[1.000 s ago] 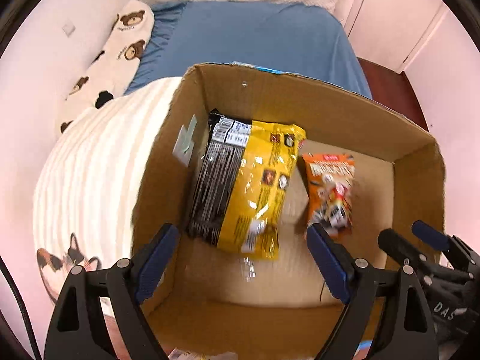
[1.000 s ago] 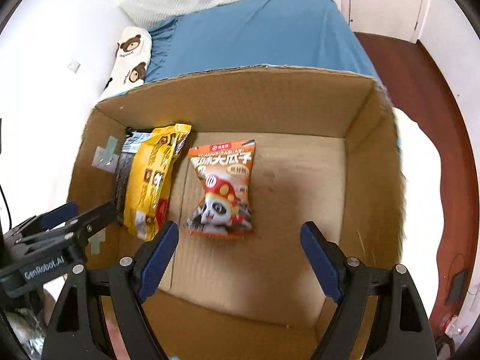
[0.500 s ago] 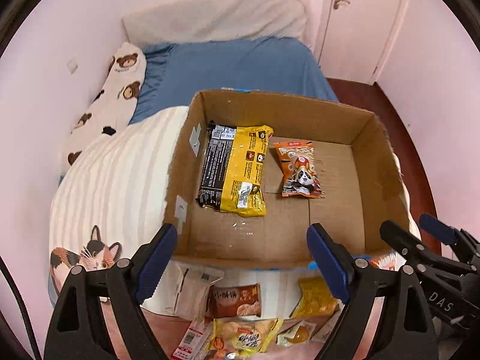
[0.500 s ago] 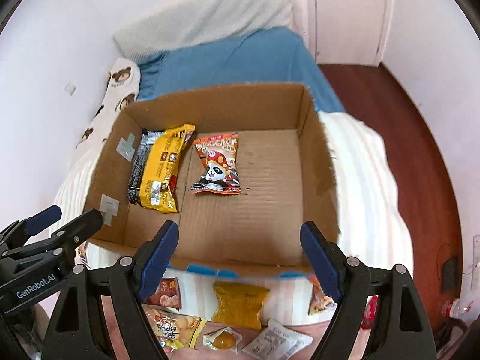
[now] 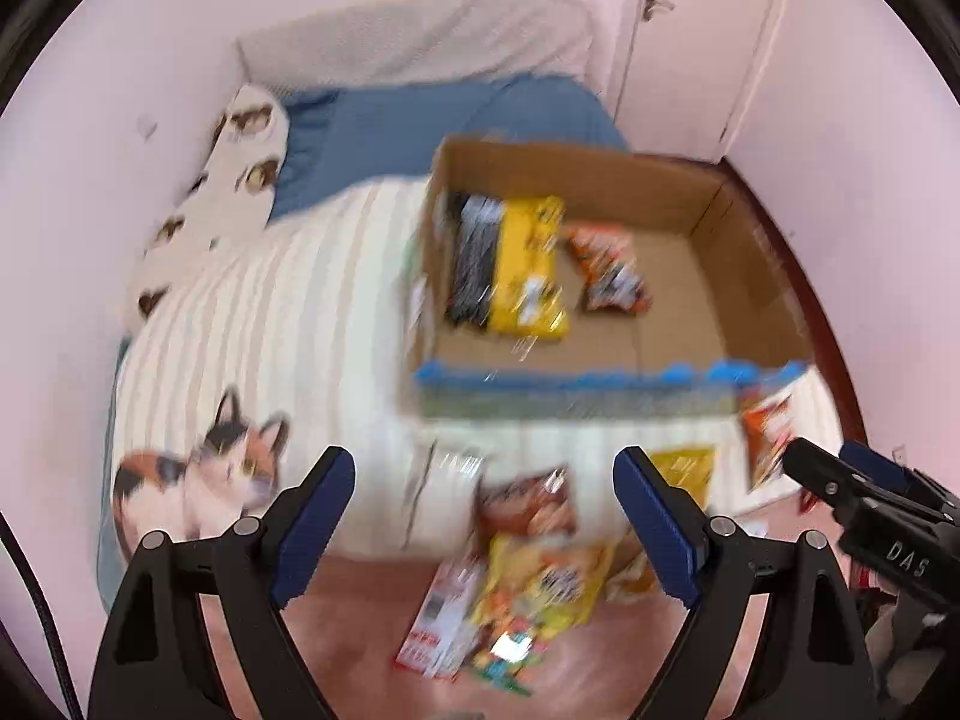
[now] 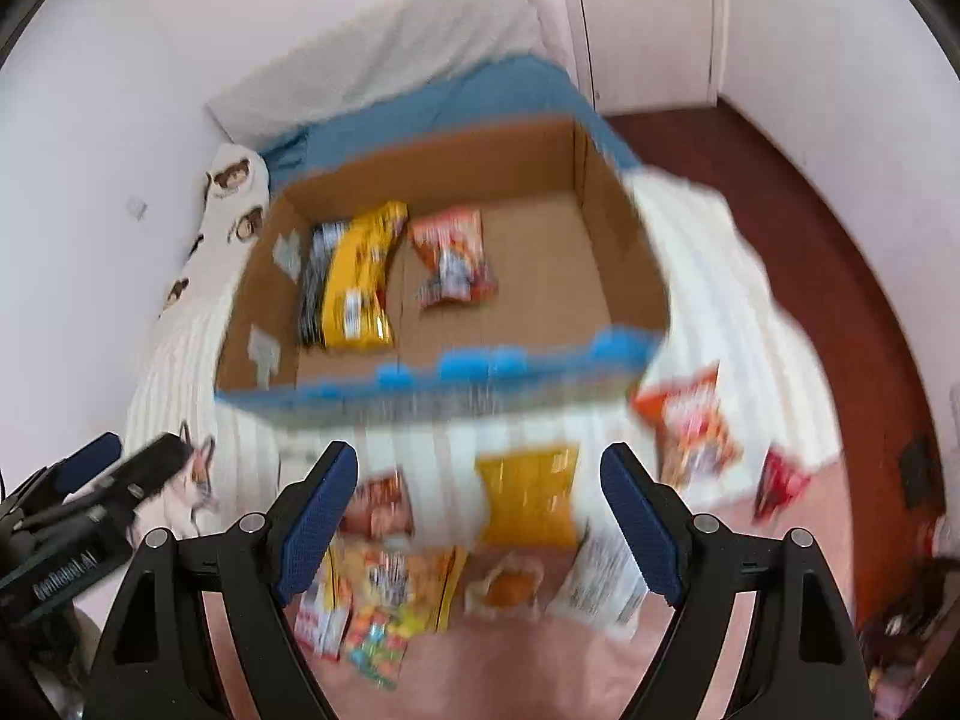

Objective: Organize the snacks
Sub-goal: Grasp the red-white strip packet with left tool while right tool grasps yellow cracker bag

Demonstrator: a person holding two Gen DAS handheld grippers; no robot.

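Both grippers have pulled back and up from over the cardboard box (image 5: 576,384) since a second ago, so now the loose pile is in view. Left gripper (image 5: 483,525) and right gripper (image 6: 479,519) are both wide open, holding nothing. Right under them sit the unsorted snacks (image 6: 528,498) on the striped blanket (image 5: 288,300) and pink cover. Further out, the box holds just two: a yellow-black pack (image 5: 510,264) and an orange bag (image 6: 456,255). So barely started imo, most packets are left.
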